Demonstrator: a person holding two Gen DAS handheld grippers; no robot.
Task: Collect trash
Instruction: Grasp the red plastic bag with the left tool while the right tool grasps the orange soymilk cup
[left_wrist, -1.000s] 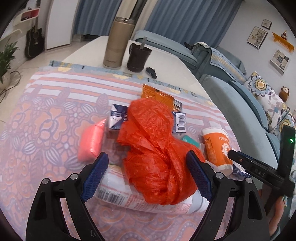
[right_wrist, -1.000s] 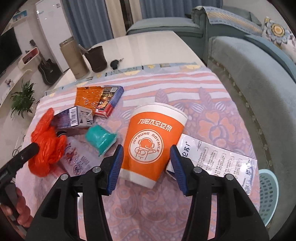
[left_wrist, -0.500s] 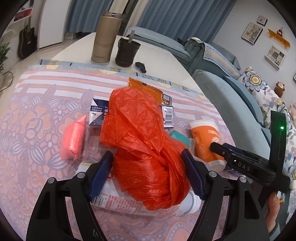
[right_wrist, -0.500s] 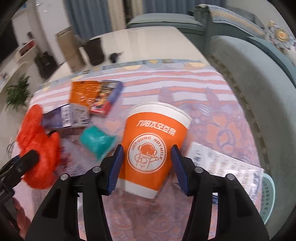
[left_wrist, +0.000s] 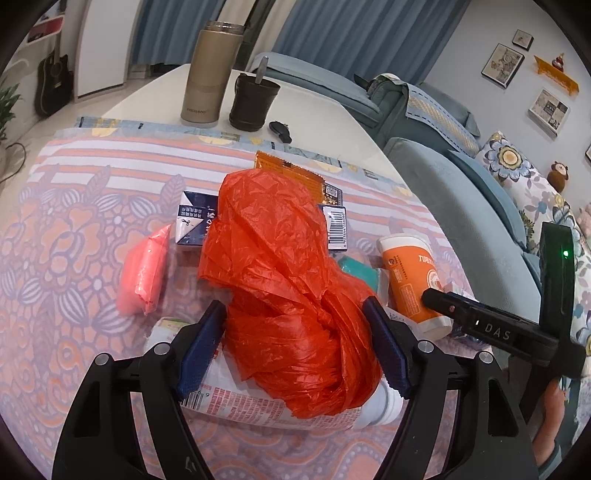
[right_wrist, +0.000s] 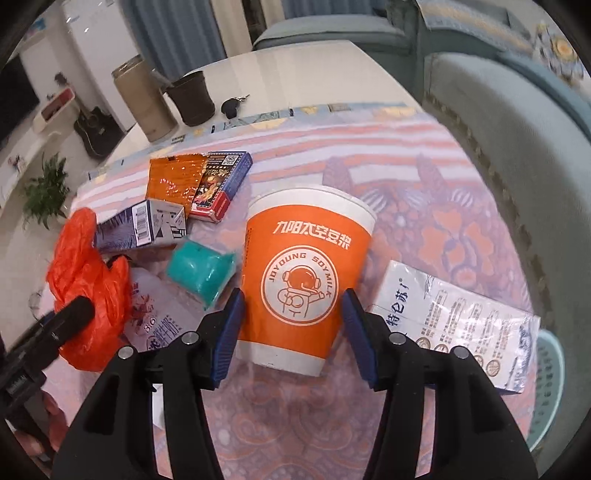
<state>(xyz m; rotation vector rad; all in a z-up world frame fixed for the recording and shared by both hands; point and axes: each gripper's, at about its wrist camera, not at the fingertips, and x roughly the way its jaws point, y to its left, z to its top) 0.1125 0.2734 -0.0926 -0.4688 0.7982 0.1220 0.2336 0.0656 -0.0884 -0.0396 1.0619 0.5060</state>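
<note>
A crumpled red plastic bag (left_wrist: 288, 295) lies on top of a white plastic bottle (left_wrist: 229, 398) on the patterned tablecloth. My left gripper (left_wrist: 295, 343) is shut on the bag's lower bulge, both blue pads pressing into it. In the right wrist view an orange paper cup (right_wrist: 303, 273) with a spaceman logo sits between the fingers of my right gripper (right_wrist: 291, 332). Its jaws are opening: the left pad is at the cup's side and a small gap shows at the right pad. The cup (left_wrist: 410, 280) also appears at the right of the left wrist view.
Around lie a pink bag (left_wrist: 144, 273), a teal wad (right_wrist: 199, 269), a blue-and-white box (right_wrist: 144, 225), an orange wrapper (right_wrist: 170, 181), a card box (right_wrist: 221, 184) and a white carton (right_wrist: 454, 317). A thermos (left_wrist: 210, 74), dark cup (left_wrist: 255, 99) and keys (left_wrist: 280, 131) stand behind. A teal basket (right_wrist: 550, 387) sits below the table's right edge.
The left jaws closed in from either side onto the red bag. The right jaws, earlier tight against the orange cup, have spread slightly.
</note>
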